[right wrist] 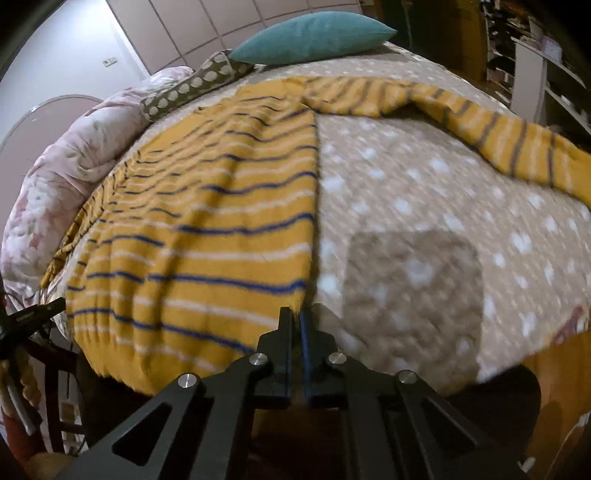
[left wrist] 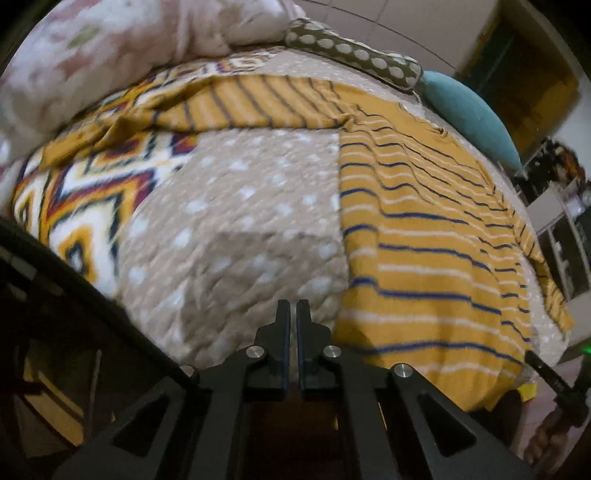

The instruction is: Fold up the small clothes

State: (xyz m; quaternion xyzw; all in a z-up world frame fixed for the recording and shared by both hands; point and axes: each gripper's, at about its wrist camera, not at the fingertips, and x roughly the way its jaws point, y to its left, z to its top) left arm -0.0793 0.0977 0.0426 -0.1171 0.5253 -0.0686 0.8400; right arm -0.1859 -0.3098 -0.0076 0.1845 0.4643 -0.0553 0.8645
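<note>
A mustard-yellow sweater with blue and white stripes (left wrist: 424, 236) lies spread on the bed, its body to the right of my left gripper (left wrist: 293, 308). One sleeve (left wrist: 258, 103) stretches left across the far side. My left gripper is shut and empty over the dotted beige bedspread (left wrist: 240, 221). In the right wrist view the sweater body (right wrist: 207, 229) lies to the left and a sleeve (right wrist: 517, 147) reaches right. My right gripper (right wrist: 296, 314) is shut, its tips at the sweater's lower right hem corner; whether cloth is pinched I cannot tell.
A teal pillow (right wrist: 314, 33), a dotted brown cushion (right wrist: 192, 85) and a pink floral duvet (right wrist: 62, 177) lie at the bed's far side. A patterned blanket (left wrist: 85, 192) lies left. Shelves (right wrist: 546, 74) stand at the right. The bed's near edge is just under both grippers.
</note>
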